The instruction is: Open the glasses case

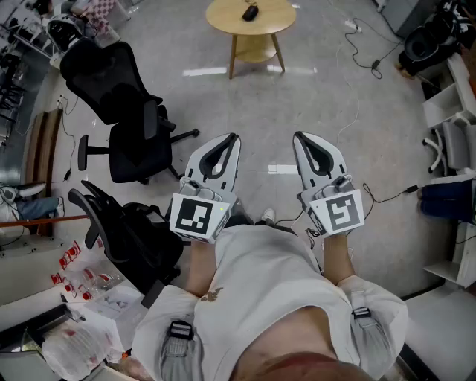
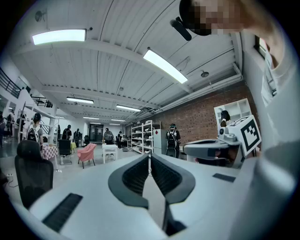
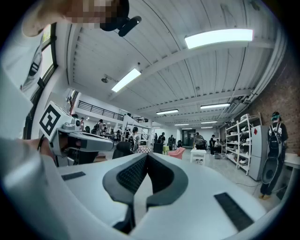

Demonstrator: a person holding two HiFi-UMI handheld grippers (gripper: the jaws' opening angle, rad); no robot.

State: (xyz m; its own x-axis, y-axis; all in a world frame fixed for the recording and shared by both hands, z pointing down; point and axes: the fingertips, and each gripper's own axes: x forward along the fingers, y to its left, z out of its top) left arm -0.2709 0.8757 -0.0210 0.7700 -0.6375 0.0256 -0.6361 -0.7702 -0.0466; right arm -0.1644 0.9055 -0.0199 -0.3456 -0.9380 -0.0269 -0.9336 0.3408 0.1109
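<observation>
Not begun: left gripper (image 1: 233, 137) and right gripper (image 1: 297, 136), both pressed together and empty, point toward a dark object (image 1: 251, 12), perhaps the case to open, well ahead on a round table (image 1: 223, 22).

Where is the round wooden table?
Head view, top centre: the round wooden table stands right of the black office chair, a small dark object on it.

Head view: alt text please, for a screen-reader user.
Seen from above, a person holds the left gripper and right gripper side by side, level, both shut and empty, over a grey floor. Ahead stands a round wooden table with a small dark object on it; black office chairs sit to the left.
</observation>
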